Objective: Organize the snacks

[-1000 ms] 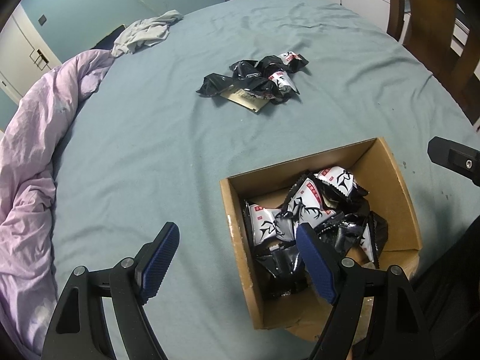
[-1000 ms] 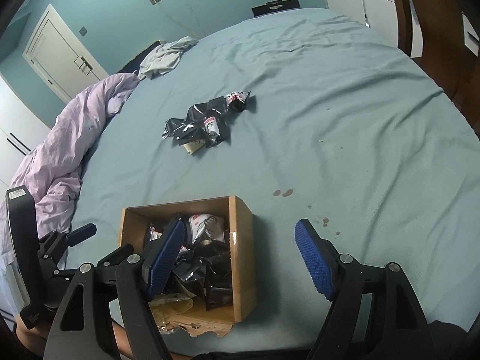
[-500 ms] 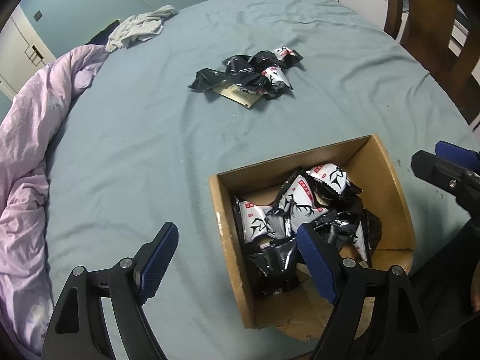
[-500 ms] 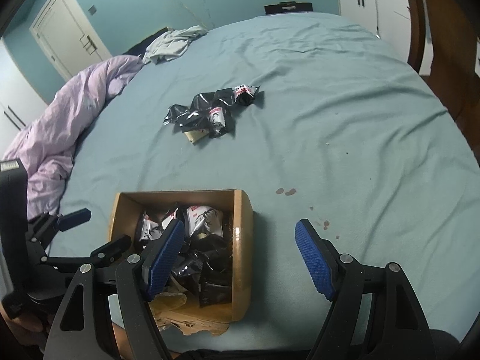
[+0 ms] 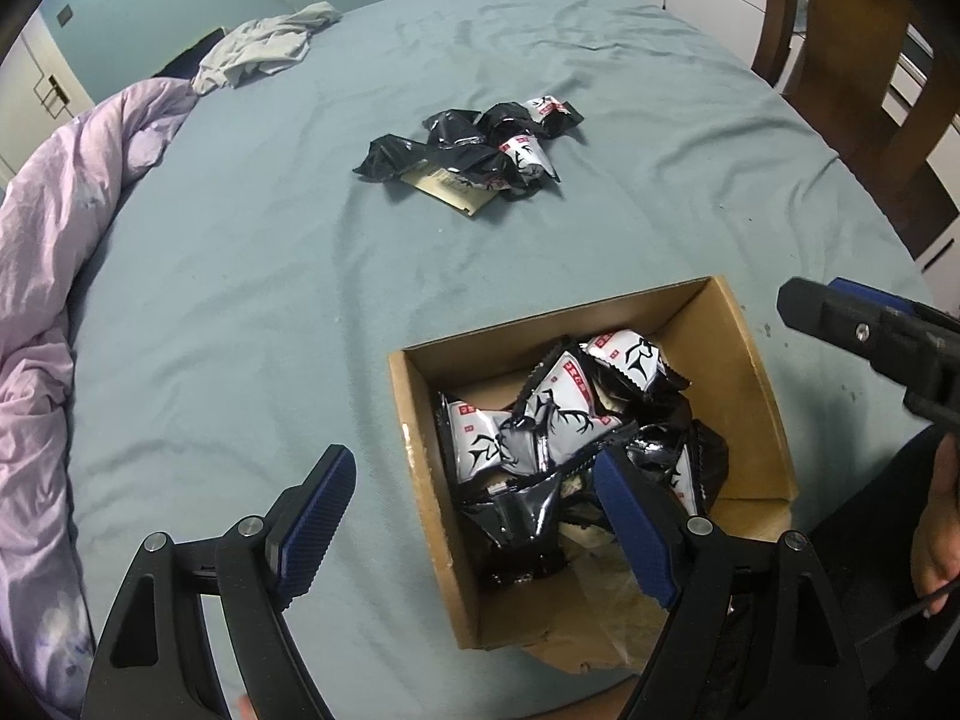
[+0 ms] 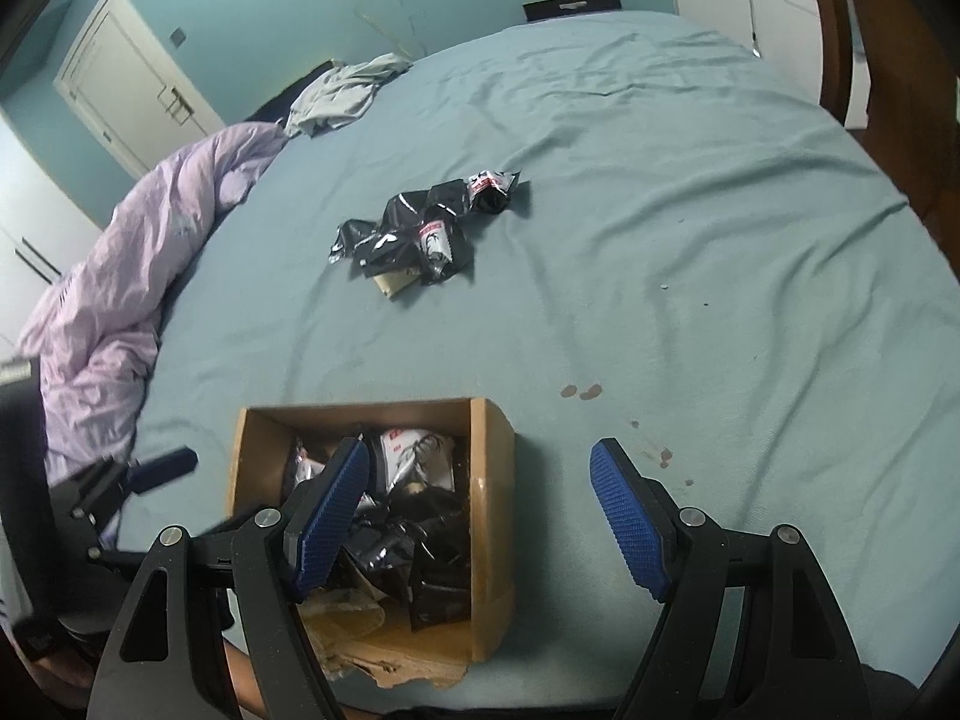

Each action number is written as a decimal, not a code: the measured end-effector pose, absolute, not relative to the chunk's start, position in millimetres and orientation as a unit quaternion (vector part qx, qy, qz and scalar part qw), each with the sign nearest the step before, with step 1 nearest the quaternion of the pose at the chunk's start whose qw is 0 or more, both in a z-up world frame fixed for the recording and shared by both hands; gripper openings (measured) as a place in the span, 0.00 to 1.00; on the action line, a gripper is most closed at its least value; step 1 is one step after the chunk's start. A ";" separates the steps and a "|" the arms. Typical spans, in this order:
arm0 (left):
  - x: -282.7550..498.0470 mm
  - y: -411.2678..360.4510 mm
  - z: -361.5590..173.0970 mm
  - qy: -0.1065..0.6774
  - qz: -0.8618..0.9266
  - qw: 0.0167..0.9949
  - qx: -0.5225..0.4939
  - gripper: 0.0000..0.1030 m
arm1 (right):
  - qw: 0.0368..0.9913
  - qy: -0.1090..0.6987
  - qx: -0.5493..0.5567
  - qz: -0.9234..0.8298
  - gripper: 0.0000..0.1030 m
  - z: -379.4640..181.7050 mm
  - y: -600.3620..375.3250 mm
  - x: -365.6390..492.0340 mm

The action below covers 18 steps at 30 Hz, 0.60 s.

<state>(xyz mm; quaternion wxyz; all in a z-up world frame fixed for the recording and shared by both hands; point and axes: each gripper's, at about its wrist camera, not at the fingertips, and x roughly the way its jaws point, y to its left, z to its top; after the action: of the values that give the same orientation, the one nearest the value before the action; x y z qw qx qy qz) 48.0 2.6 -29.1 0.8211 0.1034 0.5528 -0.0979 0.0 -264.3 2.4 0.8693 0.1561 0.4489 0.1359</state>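
the cardboard box (image 5: 759,402) sits at the near edge of the bed sheet (image 5: 252,312), holding a heap of black-and-white snack packets (image 5: 540,426); in the right wrist view the same box (image 6: 489,480) lies at about 7 o'clock. a second pile of loose packets (image 5: 480,147) lies on the sheet at 12 o'clock from the box, well apart from it, with a tan card (image 5: 450,192) tucked under its near side; we see this pile (image 6: 420,228) in the right view too. our left gripper (image 5: 474,516) hovers with its jaws spread and empty, the right finger over the box, the left over bare sheet. our right gripper (image 6: 480,510) also hangs spread and empty, its left finger over the box. a lilac duvet (image 5: 54,276) is bunched at 9 o'clock, and a grey garment (image 5: 264,51) lies at 11 o'clock near the far edge.
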 end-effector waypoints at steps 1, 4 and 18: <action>49.6 3.6 -29.5 0.555 -0.099 0.820 0.098 0.81 | 0.866 0.452 0.162 0.139 0.74 1.0 -265.5 2.6; 54.2 5.5 -31.8 0.560 -0.099 0.818 0.086 0.81 | 0.856 0.461 0.176 0.153 0.74 -3.0 -268.6 12.4; 63.0 1.8 -41.7 0.579 -0.117 0.804 0.065 0.81 | 0.873 0.454 0.132 0.121 0.74 -8.0 -266.5 78.4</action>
<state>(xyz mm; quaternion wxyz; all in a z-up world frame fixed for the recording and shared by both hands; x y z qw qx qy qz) 63.0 1.8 -41.7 0.8040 0.0648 0.5793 -0.1172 78.4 -266.5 -8.0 0.8727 0.1325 0.4539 0.1214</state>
